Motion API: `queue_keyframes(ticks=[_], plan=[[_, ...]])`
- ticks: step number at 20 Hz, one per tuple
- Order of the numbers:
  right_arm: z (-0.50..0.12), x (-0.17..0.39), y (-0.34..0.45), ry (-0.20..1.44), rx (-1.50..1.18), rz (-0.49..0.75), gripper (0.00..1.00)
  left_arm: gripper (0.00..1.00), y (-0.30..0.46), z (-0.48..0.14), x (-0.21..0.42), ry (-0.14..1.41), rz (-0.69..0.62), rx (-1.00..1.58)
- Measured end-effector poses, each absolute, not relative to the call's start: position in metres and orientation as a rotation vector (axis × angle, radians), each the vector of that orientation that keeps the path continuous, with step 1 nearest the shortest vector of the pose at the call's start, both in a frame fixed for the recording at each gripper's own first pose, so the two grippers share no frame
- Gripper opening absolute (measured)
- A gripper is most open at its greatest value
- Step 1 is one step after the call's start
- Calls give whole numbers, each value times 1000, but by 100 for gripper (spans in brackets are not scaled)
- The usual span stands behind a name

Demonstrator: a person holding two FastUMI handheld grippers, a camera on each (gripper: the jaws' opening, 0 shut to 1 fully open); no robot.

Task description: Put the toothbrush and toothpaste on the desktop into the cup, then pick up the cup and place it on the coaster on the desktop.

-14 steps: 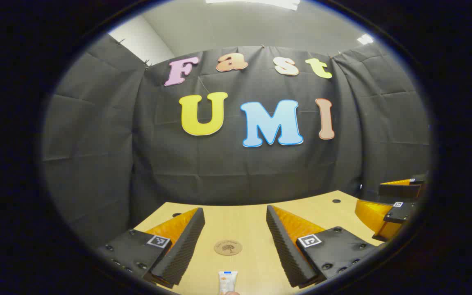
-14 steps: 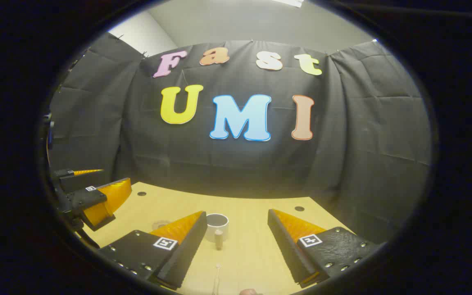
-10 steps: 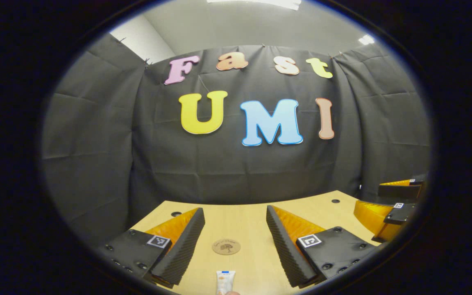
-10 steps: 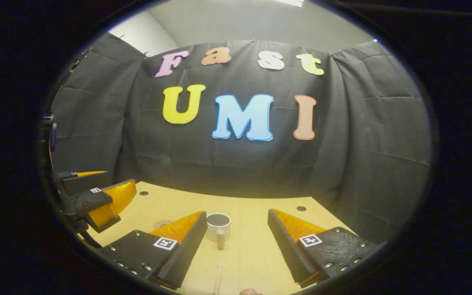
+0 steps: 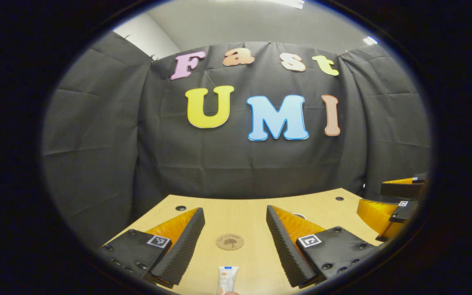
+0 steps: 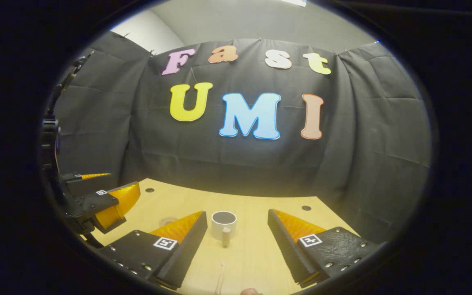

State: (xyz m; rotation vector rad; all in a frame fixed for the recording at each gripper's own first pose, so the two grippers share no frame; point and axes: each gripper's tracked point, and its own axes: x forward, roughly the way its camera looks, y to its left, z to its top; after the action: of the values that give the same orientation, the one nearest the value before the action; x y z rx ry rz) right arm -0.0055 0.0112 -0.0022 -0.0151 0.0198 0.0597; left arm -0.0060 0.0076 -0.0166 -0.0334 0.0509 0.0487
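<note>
Both my grippers hover over the desktop, jaws apart, holding nothing

My left gripper frames the coaster, the toothpaste at the near edge; my right gripper frames the cup, the toothbrush at the near edge

A white toothpaste tube lies flat at the near edge of the worktop, with the round brown coaster just beyond it. The white cup stands upright and open farther out; the pale toothbrush lies nearer.
</note>
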Motion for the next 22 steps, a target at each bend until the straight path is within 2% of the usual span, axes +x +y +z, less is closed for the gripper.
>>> queue_keyframes(ticks=[2,5,8,9,10,15,16,22], plan=[[-5,-7,12,29,-8,65,92,97,9,-17,-8,54,56,-33],[-10,-7,13,48,-4,72,89,97,7,-20,-8,61,56,-37],[-19,-4,16,88,6,82,92,97,8,-27,-8,83,58,-25],[-25,-3,18,109,10,85,89,97,8,-30,-7,92,55,-18],[-30,-1,18,134,14,87,92,97,8,-35,-5,107,49,-13],[-60,9,25,265,36,95,89,97,6,-75,7,248,14,-37],[-67,11,27,297,40,98,92,97,4,-80,9,275,7,-39],[-105,21,37,464,91,115,92,98,4,-133,22,457,-11,-50]])
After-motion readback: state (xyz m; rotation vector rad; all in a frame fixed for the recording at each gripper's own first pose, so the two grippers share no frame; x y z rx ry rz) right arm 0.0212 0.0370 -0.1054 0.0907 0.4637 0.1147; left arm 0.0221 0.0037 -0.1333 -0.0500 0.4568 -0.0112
